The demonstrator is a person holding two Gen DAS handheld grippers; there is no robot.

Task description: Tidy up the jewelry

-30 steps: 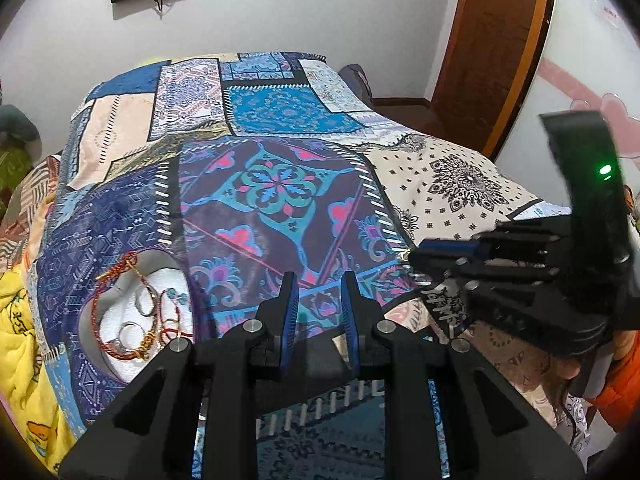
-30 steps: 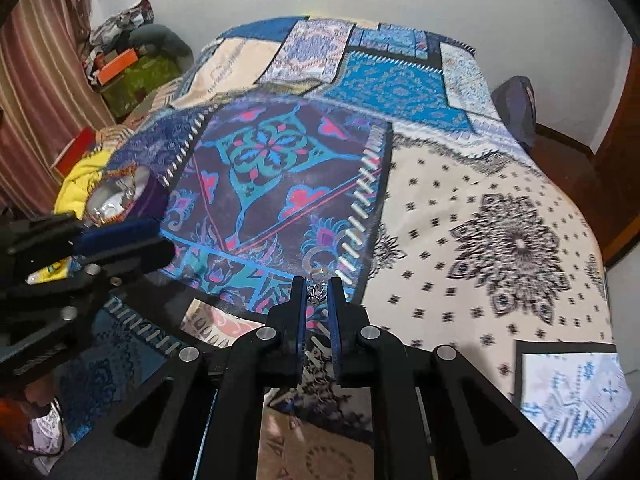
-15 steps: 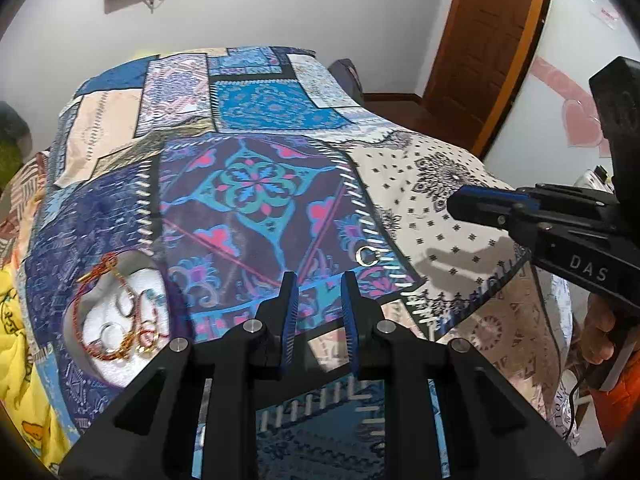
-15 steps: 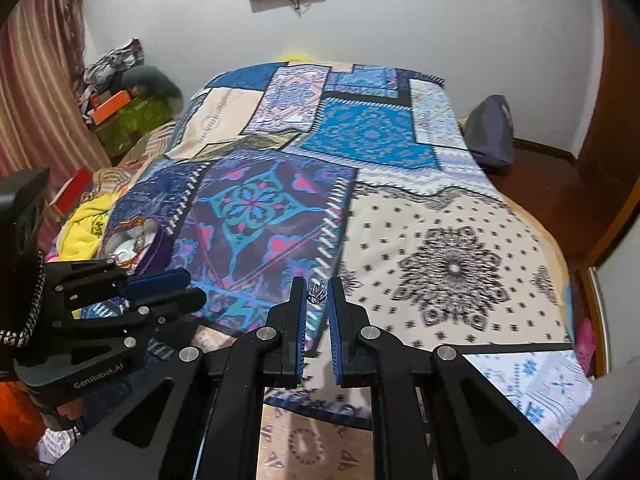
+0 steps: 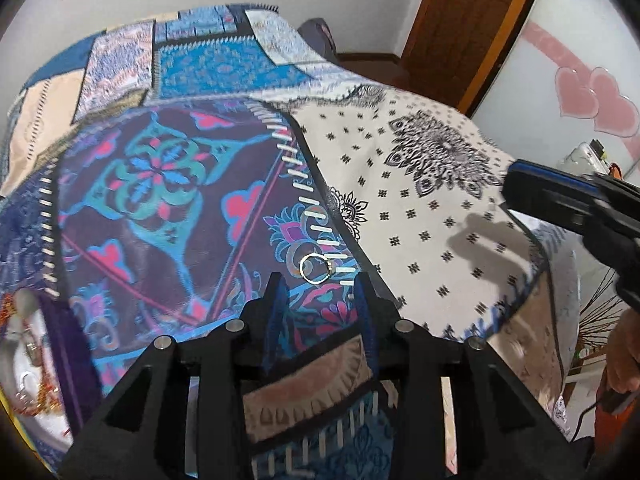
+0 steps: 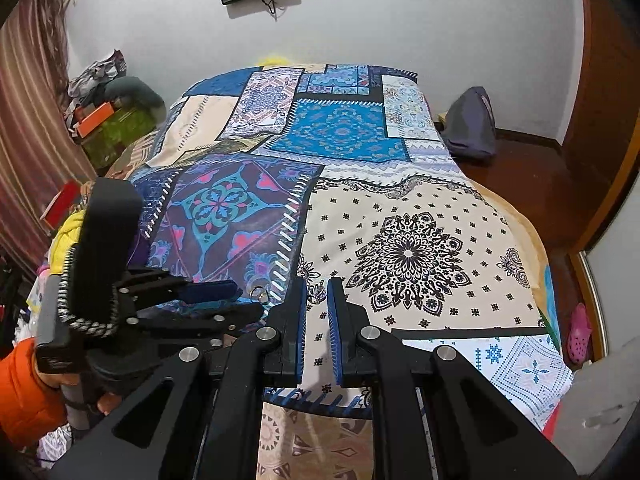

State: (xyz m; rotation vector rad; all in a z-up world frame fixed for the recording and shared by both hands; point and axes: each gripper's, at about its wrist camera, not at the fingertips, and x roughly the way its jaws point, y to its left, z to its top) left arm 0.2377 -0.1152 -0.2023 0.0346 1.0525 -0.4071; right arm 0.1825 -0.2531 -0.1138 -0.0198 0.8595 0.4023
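Here, left claw (image 5: 320, 280) opening, ring (image 5: 315, 268) ahead

The jewelry dish (image 5: 24, 376) at the bed's near left corner is cut off by the picture's edge and blurred, so its pieces cannot be told apart. In the right wrist view the left gripper (image 6: 224, 300) hides that dish. A tiny silver piece (image 6: 316, 292) sits at the right gripper's (image 6: 317, 300) jaws, too small to name. The bed's (image 5: 420, 200) near edge hides behind the black frames.
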